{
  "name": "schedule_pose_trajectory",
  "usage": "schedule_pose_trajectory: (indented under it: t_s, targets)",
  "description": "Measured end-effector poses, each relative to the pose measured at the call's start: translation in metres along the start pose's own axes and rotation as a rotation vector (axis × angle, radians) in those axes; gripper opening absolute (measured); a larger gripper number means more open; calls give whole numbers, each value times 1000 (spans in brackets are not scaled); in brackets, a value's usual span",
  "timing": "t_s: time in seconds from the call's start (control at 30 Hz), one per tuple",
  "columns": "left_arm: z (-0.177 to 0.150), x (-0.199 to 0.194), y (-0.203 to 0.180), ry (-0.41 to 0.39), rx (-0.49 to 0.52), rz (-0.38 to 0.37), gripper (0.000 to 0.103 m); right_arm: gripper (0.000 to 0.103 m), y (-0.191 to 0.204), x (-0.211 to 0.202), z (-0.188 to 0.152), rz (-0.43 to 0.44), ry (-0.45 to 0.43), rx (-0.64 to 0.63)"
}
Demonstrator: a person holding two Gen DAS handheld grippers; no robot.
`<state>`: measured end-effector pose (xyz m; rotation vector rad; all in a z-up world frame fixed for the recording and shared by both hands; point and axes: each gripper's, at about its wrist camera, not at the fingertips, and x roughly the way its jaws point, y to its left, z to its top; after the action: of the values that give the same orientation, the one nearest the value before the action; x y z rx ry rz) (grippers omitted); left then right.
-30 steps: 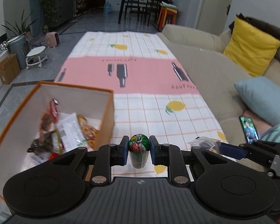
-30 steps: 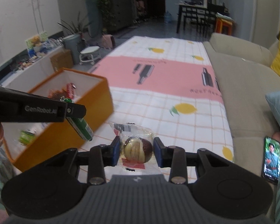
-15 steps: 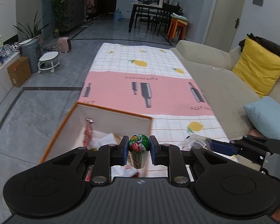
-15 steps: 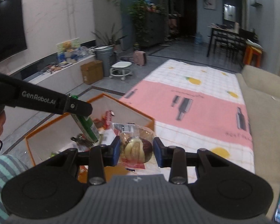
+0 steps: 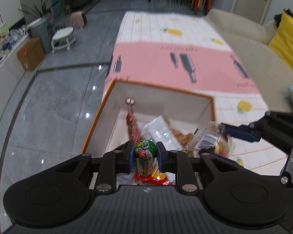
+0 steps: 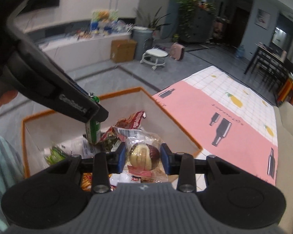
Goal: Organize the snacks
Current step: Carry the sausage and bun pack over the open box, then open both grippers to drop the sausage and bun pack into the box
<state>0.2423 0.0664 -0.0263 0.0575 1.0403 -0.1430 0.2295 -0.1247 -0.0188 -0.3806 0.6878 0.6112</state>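
Observation:
My left gripper [image 5: 143, 156] is shut on a green and red snack tube [image 5: 144, 157] and holds it over the orange box [image 5: 107, 95]. The tube also shows in the right wrist view [image 6: 92, 131]. My right gripper [image 6: 143, 156] is shut on a clear-wrapped bun packet [image 6: 144, 154] above the box [image 6: 177, 134]; the packet also shows in the left wrist view [image 5: 213, 138]. The white-lined box holds several snack packets [image 5: 160, 130].
The box stands on a pink and white checked cloth [image 5: 166, 58] with lemon prints. A beige sofa [image 5: 263, 58] with a yellow cushion [image 5: 289, 42] runs along the right. Grey tiled floor [image 5: 48, 97], a white stool [image 6: 154, 55] and a cardboard carton [image 6: 123, 50] lie to the left.
Both grippers have moved left from above the cloth to above the box, each still holding its snack. The box interior now fills the lower middle of both views.

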Motion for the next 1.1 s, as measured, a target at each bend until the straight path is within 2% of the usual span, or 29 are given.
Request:
schedule_pose_trajectory:
  t_s: [0.2,0.43,0.73,0.87,0.93,1.03,1.1]
  targets:
    - [-8,31,10,91,24,26,25,34,15,42,0,15,71,-174]
    - [-18,52,13,162,42,30,25,34,28,75,-10,35,136,-304]
    - [-24,63,16,194,29,38,25,35,30,87,-17,52,186,-323]
    - [-26,59,16,178,12,32,26,36,25,86,-17,56,190,-304]
    - [-26,55,16,168,0,31,30,42,24,82,-16,63,185,-289]
    - [-26,43,15,134,-7,36,42,52,24,75,-13,55,164,-279]
    - [-24,31,15,94,-15,24,55,60,22,67,-10,51,141,-271]
